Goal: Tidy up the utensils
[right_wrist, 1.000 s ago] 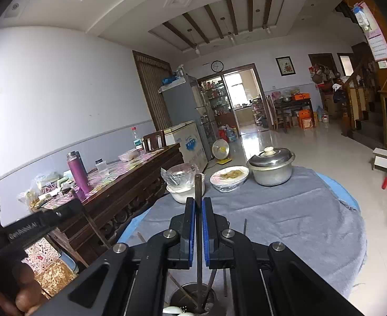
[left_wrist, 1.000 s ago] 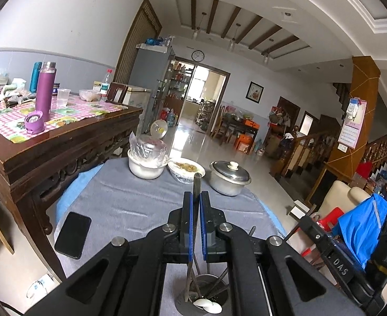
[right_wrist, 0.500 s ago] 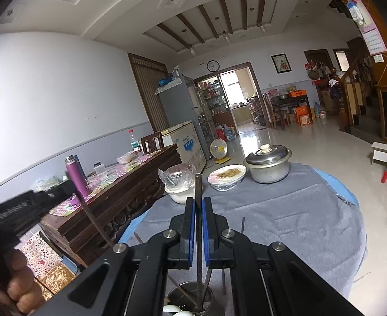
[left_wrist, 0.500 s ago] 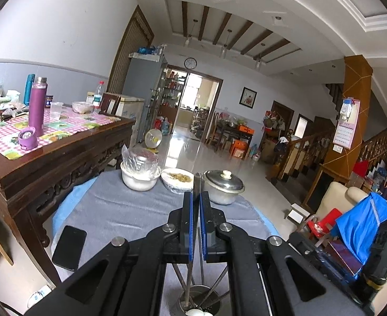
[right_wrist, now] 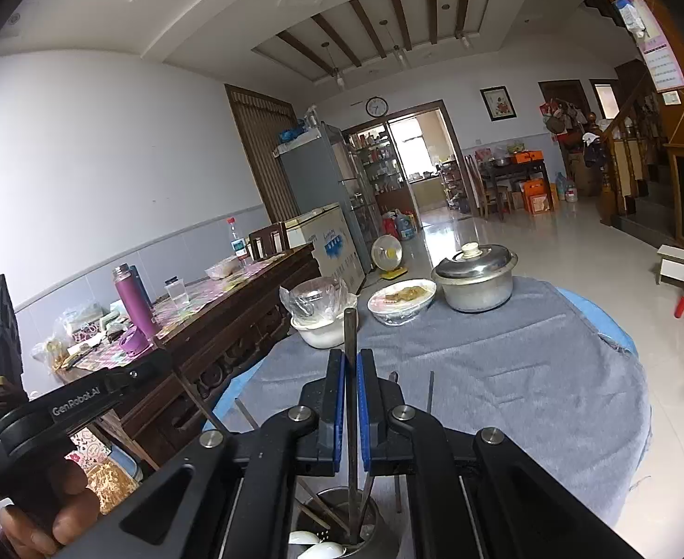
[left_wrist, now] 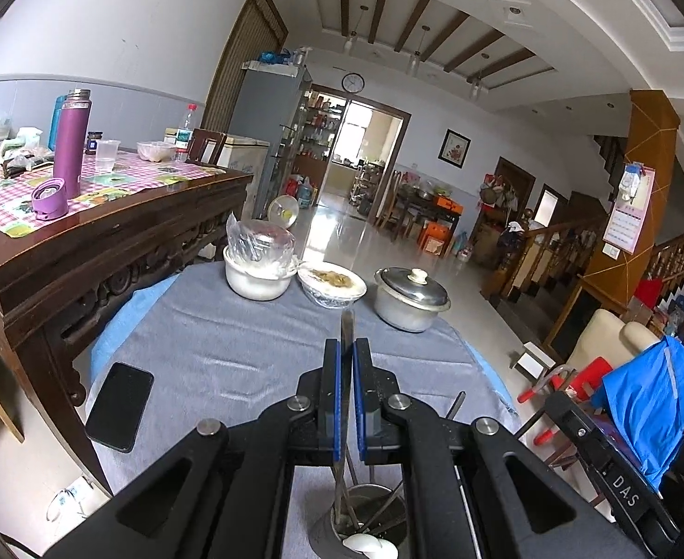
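Left wrist view looks down its own fingers at a round table under a grey cloth (left_wrist: 249, 363), and the left gripper (left_wrist: 346, 400) is closed narrow on a slim dark chopstick (left_wrist: 345, 326) that stands nearly upright, its top poking out above the fingertips and its lower end reaching down into the metal utensil holder (left_wrist: 365, 512) directly beneath. From the right wrist view the picture is almost a twin: the right gripper (right_wrist: 352, 405) is pinched on its own chopstick (right_wrist: 350, 330), also close to vertical, with the foot of it inside the same utensil holder (right_wrist: 337, 517) among other sticks and a couple of white ceramic spoons (right_wrist: 316, 547). Both chopsticks have their long axis running straight up and down, in line with the holder's mouth, so what matters for the next move, I'd judge, is simply letting each drop straight rather than steering sideways. Neither hand looks clearly nearer; both sit right over the holder. Beyond the holder, at the table's far edge, stand a lidded steel pot (left_wrist: 409, 298), a covered dish of food (left_wrist: 332, 282) and a white bowl with a plastic bag (left_wrist: 258, 265); a black phone (left_wrist: 118, 405) lies left of the holder near the edge.
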Demonstrator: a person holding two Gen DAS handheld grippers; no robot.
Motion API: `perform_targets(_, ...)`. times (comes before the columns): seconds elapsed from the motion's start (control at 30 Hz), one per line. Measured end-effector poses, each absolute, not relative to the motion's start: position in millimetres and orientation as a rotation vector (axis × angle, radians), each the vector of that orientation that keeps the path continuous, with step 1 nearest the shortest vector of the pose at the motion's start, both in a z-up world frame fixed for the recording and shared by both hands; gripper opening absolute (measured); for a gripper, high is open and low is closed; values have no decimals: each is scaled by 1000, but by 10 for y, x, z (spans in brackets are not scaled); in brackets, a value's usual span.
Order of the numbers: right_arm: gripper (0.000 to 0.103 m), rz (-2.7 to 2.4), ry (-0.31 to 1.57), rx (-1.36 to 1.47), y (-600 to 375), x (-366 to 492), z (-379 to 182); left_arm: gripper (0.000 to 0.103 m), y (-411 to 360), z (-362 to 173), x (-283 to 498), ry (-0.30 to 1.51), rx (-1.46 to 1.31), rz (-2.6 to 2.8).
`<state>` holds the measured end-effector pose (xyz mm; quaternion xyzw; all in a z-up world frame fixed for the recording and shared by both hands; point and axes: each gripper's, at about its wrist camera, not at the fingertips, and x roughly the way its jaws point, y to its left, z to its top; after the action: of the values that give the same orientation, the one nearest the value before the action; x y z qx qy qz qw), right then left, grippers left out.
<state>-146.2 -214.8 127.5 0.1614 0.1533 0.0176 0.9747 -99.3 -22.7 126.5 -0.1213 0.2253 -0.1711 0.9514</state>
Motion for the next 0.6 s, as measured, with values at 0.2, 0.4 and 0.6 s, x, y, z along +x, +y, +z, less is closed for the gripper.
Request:
perform_targets(0.2,7,43,319,327,-2132,-1451,1266,5,-196,1276,-1025,457,-235,-349)
perform_targets(0.4,8,55,298,344,-2152,-1496,1274,5,-112,1338,-1089,436,-230,-333)
perform_targets(0.6,8,34,295,379,-2269,-1518,1249,13,39,1318,-1064,444,-249,-305)
